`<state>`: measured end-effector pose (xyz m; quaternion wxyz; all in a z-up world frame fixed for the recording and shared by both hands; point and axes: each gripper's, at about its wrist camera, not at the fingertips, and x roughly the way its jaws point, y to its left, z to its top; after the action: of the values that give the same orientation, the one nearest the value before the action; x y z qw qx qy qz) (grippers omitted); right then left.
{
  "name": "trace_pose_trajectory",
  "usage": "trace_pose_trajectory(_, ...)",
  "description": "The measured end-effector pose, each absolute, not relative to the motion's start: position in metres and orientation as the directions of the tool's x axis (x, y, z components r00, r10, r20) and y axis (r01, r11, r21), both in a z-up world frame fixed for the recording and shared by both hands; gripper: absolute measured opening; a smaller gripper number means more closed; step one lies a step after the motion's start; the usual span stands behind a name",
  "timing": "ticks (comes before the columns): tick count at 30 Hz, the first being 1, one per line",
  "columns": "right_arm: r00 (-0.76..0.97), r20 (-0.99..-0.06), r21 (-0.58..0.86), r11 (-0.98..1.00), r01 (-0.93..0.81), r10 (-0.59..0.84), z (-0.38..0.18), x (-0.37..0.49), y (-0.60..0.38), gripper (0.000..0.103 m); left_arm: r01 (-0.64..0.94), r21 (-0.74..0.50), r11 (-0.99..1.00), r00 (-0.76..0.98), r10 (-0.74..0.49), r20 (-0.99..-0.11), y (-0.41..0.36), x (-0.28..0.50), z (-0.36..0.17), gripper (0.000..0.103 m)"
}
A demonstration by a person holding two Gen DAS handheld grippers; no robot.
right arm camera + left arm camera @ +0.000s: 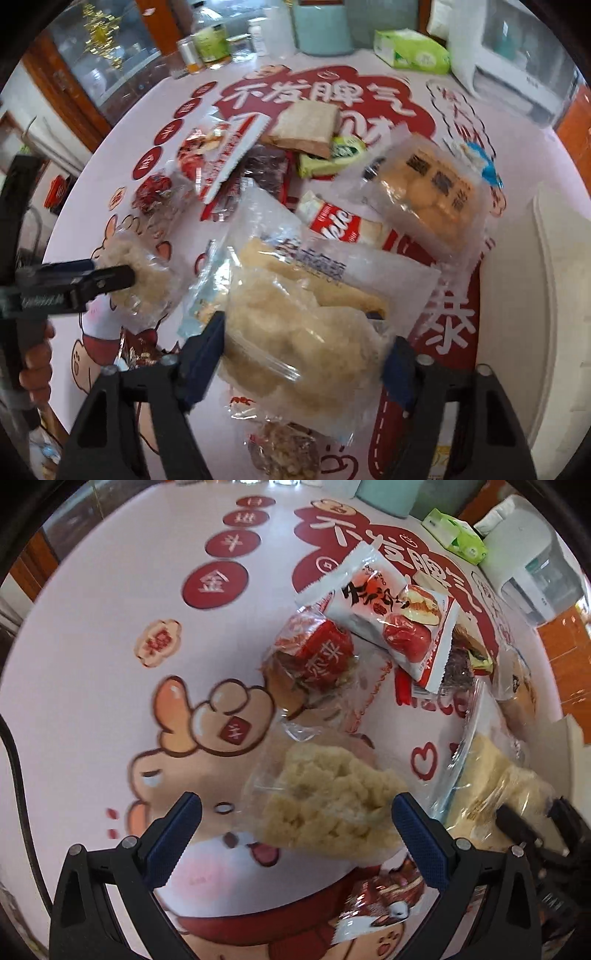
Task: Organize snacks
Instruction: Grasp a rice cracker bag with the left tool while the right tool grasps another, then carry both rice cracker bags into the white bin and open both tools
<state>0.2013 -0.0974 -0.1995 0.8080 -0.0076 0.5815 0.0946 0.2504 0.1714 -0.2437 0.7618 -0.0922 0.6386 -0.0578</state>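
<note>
A pile of wrapped snacks lies on a round table with a pink cartoon cloth [92,635]. My left gripper [295,823] is open around a pale crumbly cake in clear wrap [328,794]; the jaws stand on either side without pinching it. It also shows at the left of the right wrist view [110,280]. My right gripper [306,354] is open around a second pale crumbly cake in clear wrap [295,332], which lies on a yellow cake packet [325,273]. A red-wrapped snack [317,653] and a white date-cake packet [391,616] lie beyond.
Further snacks: a bun packet [428,195], a brown sandwich-like pack [306,129], a green packet [332,158], a red-and-white packet [340,225], a nut bar [284,454]. A green tissue pack [410,48], jars [210,44] and a white appliance [517,74] stand at the back. A white box [554,295] lies right.
</note>
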Motion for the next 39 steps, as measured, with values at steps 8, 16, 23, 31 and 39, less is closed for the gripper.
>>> trace_pose_trajectory(8, 0.311, -0.941, 0.081, 0.981, -0.175, 0.133, -0.194, 0.189, -0.094, 0.059, 0.019, -0.172, 0.985, 0.124, -0.173, -0.977, 0.134, 0.261, -0.258, 0.103)
trace_pose_trajectory(16, 0.326, -0.931, 0.105, 0.977, -0.188, 0.163, -0.181, 0.171, -0.095, 0.058, 0.072, -0.051, 0.996, 0.2, -0.064, -0.978, 0.096, 0.252, -0.252, 0.081)
trace_pose_trajectory(23, 0.391, -0.9, 0.117, 0.97, -0.212, 0.194, -0.153, 0.155, -0.098, 0.058, 0.071, 0.03, 0.997, 0.339, 0.005, -0.941, 0.073, 0.23, -0.21, 0.074)
trace_pose_trajectory(31, 0.482, -0.844, 0.16, 0.968, -0.195, 0.237, -0.1, 0.13, -0.119, 0.058, 0.161, 0.035, 0.986, 0.563, -0.063, -0.824, 0.046, 0.169, -0.091, 0.074)
trace_pose_trajectory(39, 0.632, -0.744, 0.169, 0.976, -0.135, 0.217, -0.028, 0.084, -0.179, 0.058, 0.394, -0.005, 0.919, 0.682, -0.296, -0.668, -0.041, 0.119, 0.007, 0.074)
